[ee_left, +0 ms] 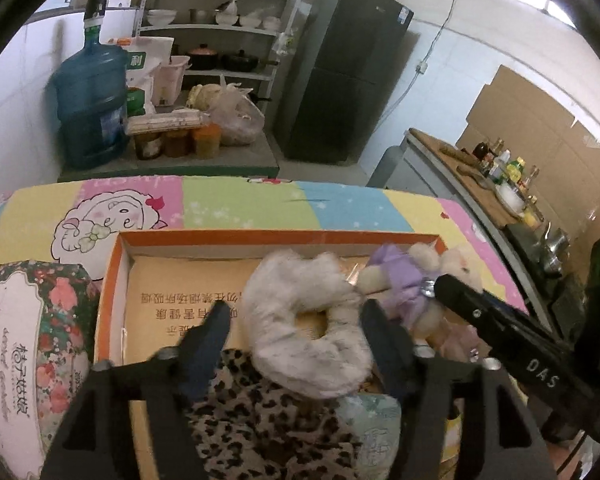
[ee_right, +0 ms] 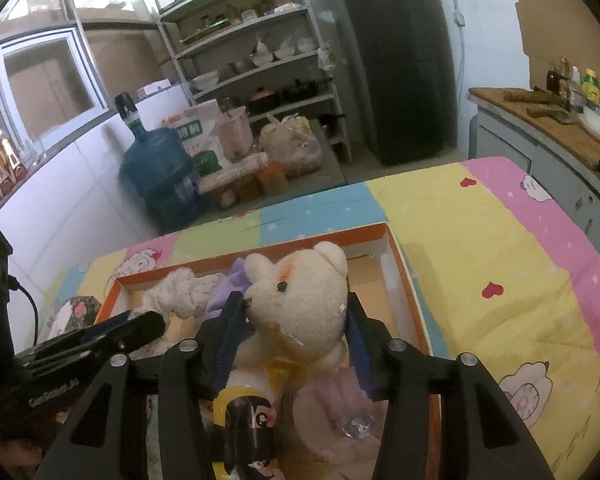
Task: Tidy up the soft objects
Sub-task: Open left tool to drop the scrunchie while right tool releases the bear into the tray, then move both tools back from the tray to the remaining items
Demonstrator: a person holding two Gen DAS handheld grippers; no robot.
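An orange-rimmed cardboard box (ee_left: 116, 280) lies on a pastel quilt. In it lie a white fuzzy ring (ee_left: 304, 320), a leopard-print cloth (ee_left: 260, 412) and a cream teddy bear in a purple dress (ee_left: 404, 284). My left gripper (ee_left: 296, 320) is open, its fingers on either side of the fuzzy ring. My right gripper (ee_right: 296, 312) is shut on the teddy bear's head (ee_right: 300, 300) over the box (ee_right: 404, 276). The fuzzy ring (ee_right: 180, 292) lies behind the bear. A yellow cartoon item (ee_right: 252, 412) and a pink soft item (ee_right: 332, 420) lie below it.
A floral tissue box (ee_left: 32, 352) stands left of the cardboard box. Behind the quilt (ee_right: 500, 264) are a blue water jug (ee_left: 88, 100), shelves (ee_left: 220, 28) and a dark fridge (ee_left: 340, 76). A counter with bottles (ee_left: 500, 184) runs along the right.
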